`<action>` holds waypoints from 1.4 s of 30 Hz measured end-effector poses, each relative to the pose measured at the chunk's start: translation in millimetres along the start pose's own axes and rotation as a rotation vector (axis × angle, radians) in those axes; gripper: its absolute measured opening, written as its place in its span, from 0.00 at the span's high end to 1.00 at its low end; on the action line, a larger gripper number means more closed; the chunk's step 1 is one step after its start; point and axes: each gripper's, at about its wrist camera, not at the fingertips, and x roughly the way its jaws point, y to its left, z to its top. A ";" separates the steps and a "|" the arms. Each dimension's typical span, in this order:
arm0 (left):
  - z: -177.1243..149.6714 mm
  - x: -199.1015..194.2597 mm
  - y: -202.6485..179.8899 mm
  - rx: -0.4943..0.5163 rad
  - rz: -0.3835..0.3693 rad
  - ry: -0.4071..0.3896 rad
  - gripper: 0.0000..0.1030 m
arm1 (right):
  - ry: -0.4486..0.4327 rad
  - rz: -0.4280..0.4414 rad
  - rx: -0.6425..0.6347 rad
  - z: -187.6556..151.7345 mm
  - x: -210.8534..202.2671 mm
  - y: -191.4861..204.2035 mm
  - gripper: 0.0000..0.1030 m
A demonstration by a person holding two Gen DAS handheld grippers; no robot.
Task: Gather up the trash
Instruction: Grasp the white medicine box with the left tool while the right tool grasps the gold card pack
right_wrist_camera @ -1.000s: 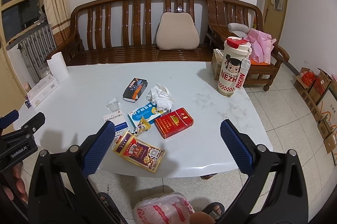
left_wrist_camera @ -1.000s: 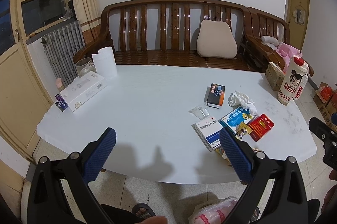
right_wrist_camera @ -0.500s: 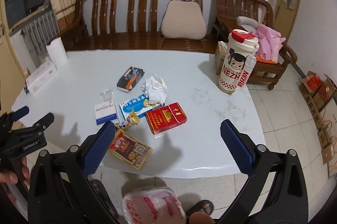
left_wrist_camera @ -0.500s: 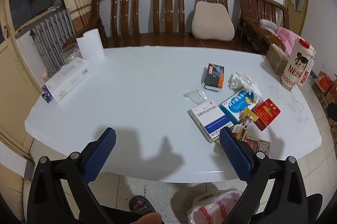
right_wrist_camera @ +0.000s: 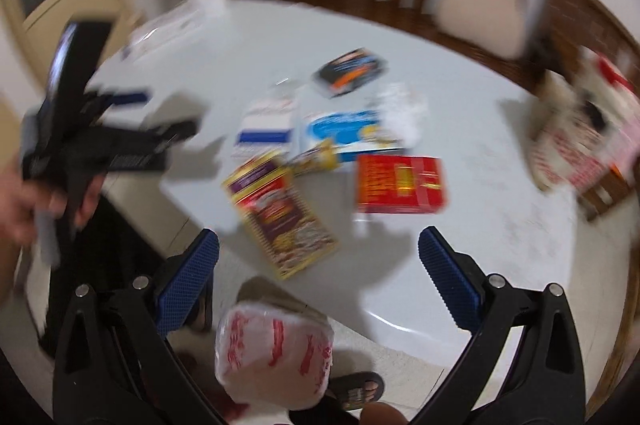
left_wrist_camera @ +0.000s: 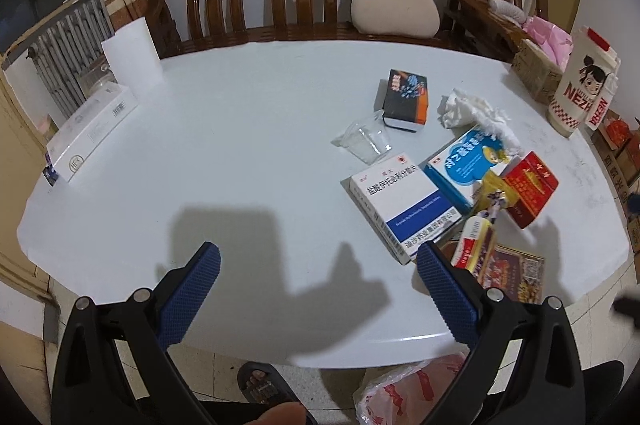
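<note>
Both of your jaws stand wide apart with nothing between them: the left gripper (left_wrist_camera: 318,267) hangs over the near edge of the white table (left_wrist_camera: 224,153), the right gripper (right_wrist_camera: 319,253) over the same edge further right, its view smeared by blur.

The trash lies in one cluster on the right half of the table. Count it from the left wrist view: one white-and-blue medicine box (left_wrist_camera: 404,203) just ahead of your left gripper's right finger, one light-blue box (left_wrist_camera: 466,165) touching its right side, one red carton (left_wrist_camera: 530,187) beside that, one dark box with an orange end (left_wrist_camera: 406,97) further back, one clear plastic wrapper (left_wrist_camera: 364,141) between the dark box and the white-and-blue one, one crumpled tissue (left_wrist_camera: 472,111), one yellow snack wrapper (left_wrist_camera: 494,195) lying partly on the light-blue box, and one flat purple-and-yellow packet (right_wrist_camera: 280,213) at the table's near edge.

One plastic bag with red print (right_wrist_camera: 274,353) sits on the floor below the edge. One tall cartoon-printed jug (left_wrist_camera: 582,83) stands at the far right, well apart from the cluster.
</note>
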 end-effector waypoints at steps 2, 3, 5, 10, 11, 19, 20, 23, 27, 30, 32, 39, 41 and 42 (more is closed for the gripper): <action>2.5 5.4 -0.2 -0.006 0.000 0.001 0.07 | 0.029 0.019 -0.078 -0.3 14.0 9.0 0.05; 3.3 7.5 -1.4 -0.008 -0.001 0.002 0.07 | 0.041 0.039 -0.116 -1.0 19.9 13.5 0.05; 7.8 14.7 -5.0 -0.008 -0.004 0.011 0.07 | 0.062 0.067 -0.177 -3.0 29.1 20.5 0.05; 21.7 36.0 -20.4 0.004 -0.003 0.036 0.07 | 0.103 0.124 -0.277 -7.4 50.5 28.7 0.05; 24.1 40.1 -23.3 0.006 0.000 0.044 0.06 | 0.111 0.133 -0.284 -8.2 55.0 28.8 0.05; 41.5 71.4 -43.1 -0.021 -0.026 0.114 0.07 | 0.112 0.191 -0.337 -3.2 76.9 32.0 0.05; 43.2 74.9 -44.7 -0.026 -0.021 0.123 0.07 | 0.110 0.192 -0.342 -3.3 78.1 33.1 0.05; 46.5 86.0 -51.9 -0.013 -0.011 0.143 0.06 | 0.110 0.199 -0.357 -3.1 85.1 34.1 0.05; 50.3 93.7 -53.0 -0.036 -0.042 0.157 0.06 | 0.115 0.201 -0.368 -4.9 92.5 35.5 0.05; 49.2 95.7 -53.1 -0.053 -0.055 0.174 0.06 | 0.123 0.208 -0.361 -5.2 97.5 34.2 0.05; 46.8 96.3 -54.0 -0.057 -0.063 0.194 0.06 | 0.122 0.199 -0.363 -5.8 98.8 33.7 0.05; 39.7 106.2 -50.5 -0.051 -0.001 0.197 0.06 | 0.116 0.204 -0.363 -5.1 95.2 27.1 0.05; 38.7 105.9 -45.1 -0.055 -0.001 0.188 0.06 | 0.118 0.204 -0.364 -5.0 96.7 27.4 0.05; 38.8 106.1 -42.0 -0.060 -0.002 0.188 0.06 | 0.120 0.206 -0.363 -4.2 97.9 27.7 0.05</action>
